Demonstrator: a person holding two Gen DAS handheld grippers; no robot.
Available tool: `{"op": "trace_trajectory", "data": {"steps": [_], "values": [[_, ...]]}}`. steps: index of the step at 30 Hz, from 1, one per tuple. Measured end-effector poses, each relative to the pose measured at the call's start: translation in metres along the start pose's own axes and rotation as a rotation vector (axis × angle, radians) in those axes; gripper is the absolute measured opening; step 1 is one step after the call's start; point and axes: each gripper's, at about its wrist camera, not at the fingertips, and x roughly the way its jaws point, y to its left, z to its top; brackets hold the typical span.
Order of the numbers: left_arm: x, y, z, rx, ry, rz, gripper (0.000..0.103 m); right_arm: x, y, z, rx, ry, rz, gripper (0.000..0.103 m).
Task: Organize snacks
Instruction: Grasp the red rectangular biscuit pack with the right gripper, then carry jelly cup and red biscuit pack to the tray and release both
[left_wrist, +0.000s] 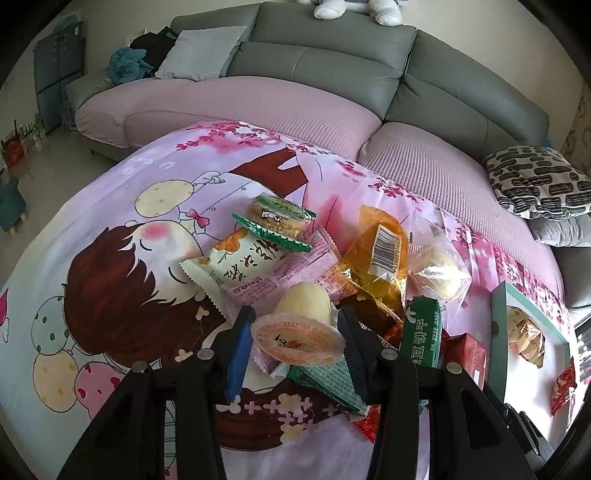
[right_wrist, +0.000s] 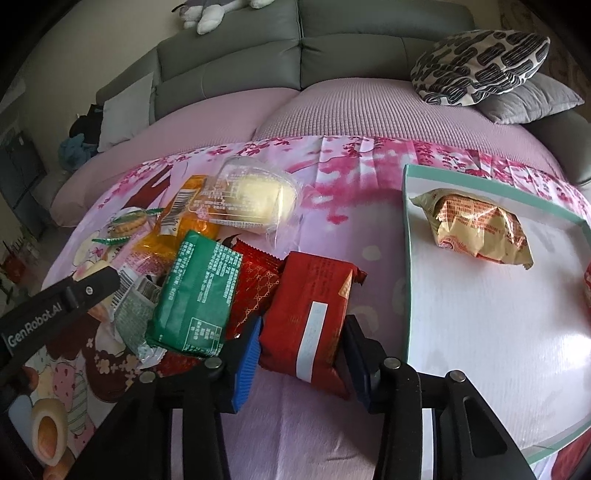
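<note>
A: We've got the left gripper (left_wrist: 297, 338) clamped on the jelly cup (left_wrist: 297, 339) over the snack pile.

B: Yep, and our right gripper (right_wrist: 303, 343) pinches the red packet (right_wrist: 308, 314) beside the teal tray (right_wrist: 406, 258).

Glossy plastic snack wrappers (right_wrist: 195, 291) on smooth printed cloth sheet (left_wrist: 110, 206).

**Snacks and a tray on a cartoon cloth**

A pink cartoon-print cloth (right_wrist: 332, 177) covers the surface in front of a sofa (left_wrist: 332, 55). On its left half lies a heap of snacks: a green pack (right_wrist: 195, 291), a red pack (right_wrist: 310, 306), an orange bag (left_wrist: 380, 251), a clear-wrapped bun (right_wrist: 255, 195). On the right sits a teal-rimmed tray (right_wrist: 406, 258), well apart from the bun.
</note>
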Motion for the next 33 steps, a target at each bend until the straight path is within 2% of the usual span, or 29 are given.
{"op": "trace_trajectory", "data": {"steps": [13, 21, 24, 28, 33], "values": [[-0.004, 0.003, 0.002, -0.016, -0.010, -0.013, 0.048, -0.028, -0.004, 0.000, 0.031, -0.049, 0.040, 0.044], [-0.017, -0.018, 0.002, 0.032, -0.047, -0.042, 0.048, -0.054, -0.023, 0.002, 0.090, -0.103, 0.035, 0.044], [-0.025, -0.043, -0.002, 0.094, -0.064, -0.079, 0.048, -0.068, -0.043, 0.003, 0.133, -0.132, 0.000, 0.044], [-0.034, -0.086, -0.015, 0.197, -0.071, -0.166, 0.048, -0.084, -0.088, 0.000, 0.237, -0.146, -0.106, 0.044], [-0.043, -0.128, -0.032, 0.286, -0.054, -0.236, 0.048, -0.103, -0.143, -0.011, 0.373, -0.144, -0.218, 0.044]]}}
